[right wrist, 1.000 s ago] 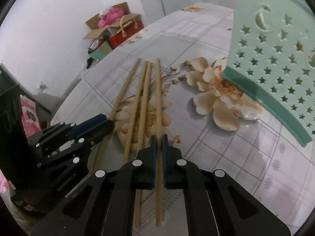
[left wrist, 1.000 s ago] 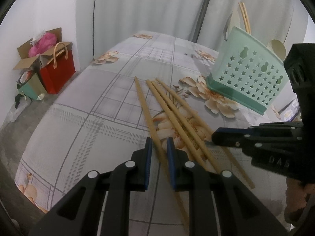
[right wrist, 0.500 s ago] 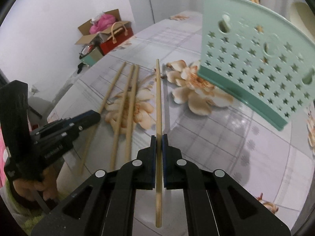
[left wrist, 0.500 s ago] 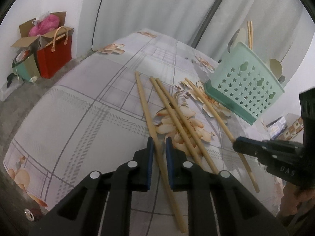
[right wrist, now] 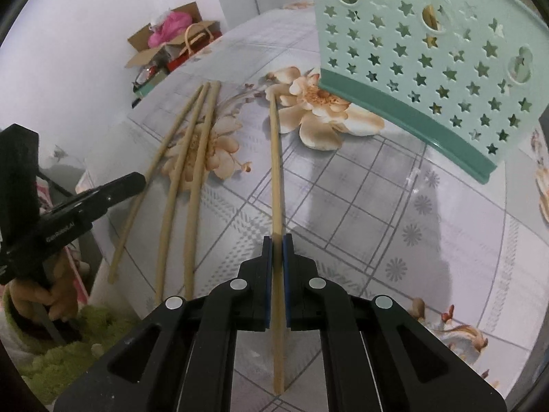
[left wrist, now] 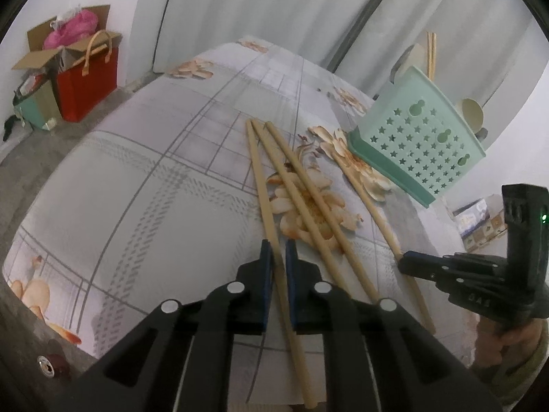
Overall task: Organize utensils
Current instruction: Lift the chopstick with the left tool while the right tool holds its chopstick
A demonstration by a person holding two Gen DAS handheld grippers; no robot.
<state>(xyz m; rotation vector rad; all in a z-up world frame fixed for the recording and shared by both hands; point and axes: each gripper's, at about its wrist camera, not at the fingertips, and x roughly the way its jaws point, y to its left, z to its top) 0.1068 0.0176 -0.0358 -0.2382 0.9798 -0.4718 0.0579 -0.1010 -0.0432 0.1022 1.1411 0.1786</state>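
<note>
Nearby, mint basket (right wrist: 429,68) w/ bag (left wrist: 87,87).

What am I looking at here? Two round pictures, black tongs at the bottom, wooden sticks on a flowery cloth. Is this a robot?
No robot arm: a person holds a black two-finger gripper in each hand, each with a wide-angle camera looking along its fingers. One picture comes from the left gripper, the other from the right gripper, and each also shows the other gripper off to one side. On the flowered tablecloth lie long chopsticks and a green star-holed utensil basket that already holds some utensils. Each gripper has one chopstick between its fingers: the left chopstick and the right chopstick. Two loose chopsticks remain between them.
</note>
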